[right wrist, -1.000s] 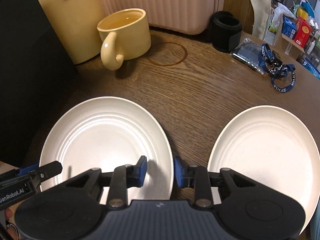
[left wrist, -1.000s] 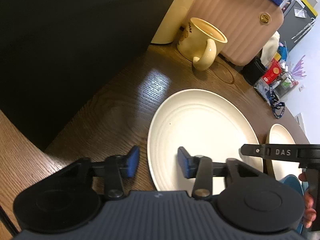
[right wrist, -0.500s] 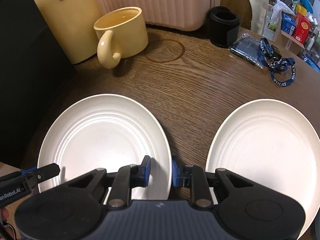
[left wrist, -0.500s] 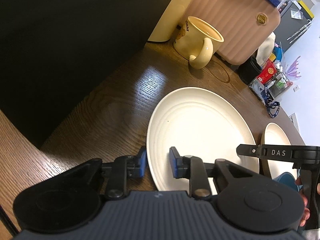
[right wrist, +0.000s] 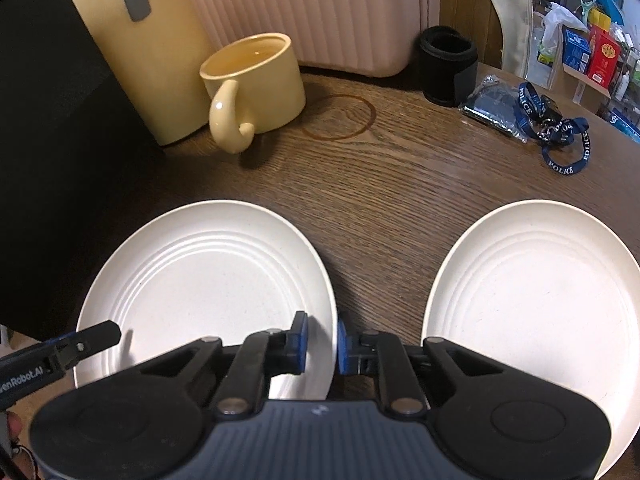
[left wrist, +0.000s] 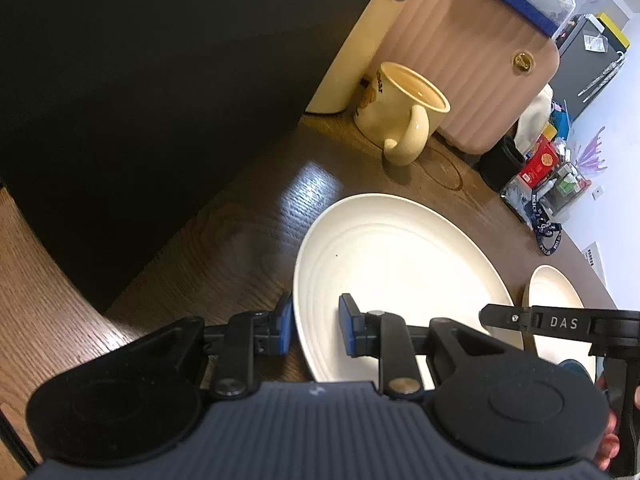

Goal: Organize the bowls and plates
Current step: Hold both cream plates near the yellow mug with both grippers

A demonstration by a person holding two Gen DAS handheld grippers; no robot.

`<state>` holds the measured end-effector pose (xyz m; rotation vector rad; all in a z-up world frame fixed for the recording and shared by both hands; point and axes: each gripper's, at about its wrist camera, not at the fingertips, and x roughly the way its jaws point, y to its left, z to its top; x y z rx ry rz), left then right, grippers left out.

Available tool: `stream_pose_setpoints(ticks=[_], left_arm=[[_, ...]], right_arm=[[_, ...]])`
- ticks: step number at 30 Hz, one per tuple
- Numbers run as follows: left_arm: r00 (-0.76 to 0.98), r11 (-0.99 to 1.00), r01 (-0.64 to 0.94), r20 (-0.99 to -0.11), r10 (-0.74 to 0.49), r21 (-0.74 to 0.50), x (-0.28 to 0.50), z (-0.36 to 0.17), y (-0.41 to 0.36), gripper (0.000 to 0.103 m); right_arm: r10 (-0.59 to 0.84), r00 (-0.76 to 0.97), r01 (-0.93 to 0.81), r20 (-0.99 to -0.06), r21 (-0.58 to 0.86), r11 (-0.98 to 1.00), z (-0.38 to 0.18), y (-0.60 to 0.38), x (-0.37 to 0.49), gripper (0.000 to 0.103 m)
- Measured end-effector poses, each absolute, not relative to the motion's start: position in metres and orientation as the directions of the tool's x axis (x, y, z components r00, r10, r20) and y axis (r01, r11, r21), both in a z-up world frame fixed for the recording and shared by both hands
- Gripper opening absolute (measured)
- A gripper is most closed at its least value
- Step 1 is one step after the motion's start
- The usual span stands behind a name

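A cream ribbed plate (left wrist: 400, 272) lies on the dark wooden table (left wrist: 248, 240); it also shows in the right wrist view (right wrist: 208, 280). My left gripper (left wrist: 316, 330) is shut on its left rim, one blue pad under the rim and one on top. My right gripper (right wrist: 320, 342) is shut on the same plate's right rim. A second cream plate (right wrist: 536, 300) lies to the right, apart from the first, and shows small in the left wrist view (left wrist: 556, 292).
A yellow mug (right wrist: 252, 84) stands behind the plates beside a tall yellow container (right wrist: 136, 44) and a ribbed pink case (right wrist: 320, 12). A black cup (right wrist: 448, 64) and a blue lanyard (right wrist: 560, 136) lie at the back right. A black panel (left wrist: 140, 92) borders the left.
Both grippers have narrowed from open to pinching opposite rims of the left plate. The views have shifted slightly, as both grippers moved a little.
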<state>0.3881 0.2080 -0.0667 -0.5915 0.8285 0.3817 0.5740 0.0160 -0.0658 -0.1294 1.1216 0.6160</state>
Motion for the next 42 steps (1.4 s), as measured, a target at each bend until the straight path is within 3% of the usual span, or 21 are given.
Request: stream_pose_setpoints(ticks=[42], left_arm=[[0.726, 0.817, -0.481, -0.667, 0.169, -0.317, 0.316, 0.021, 0.18, 0.024]], right_arm=[[0.5, 0.45, -0.511, -0.74, 0.245, 0.824, 0.033, -0.026, 0.479, 0.009]])
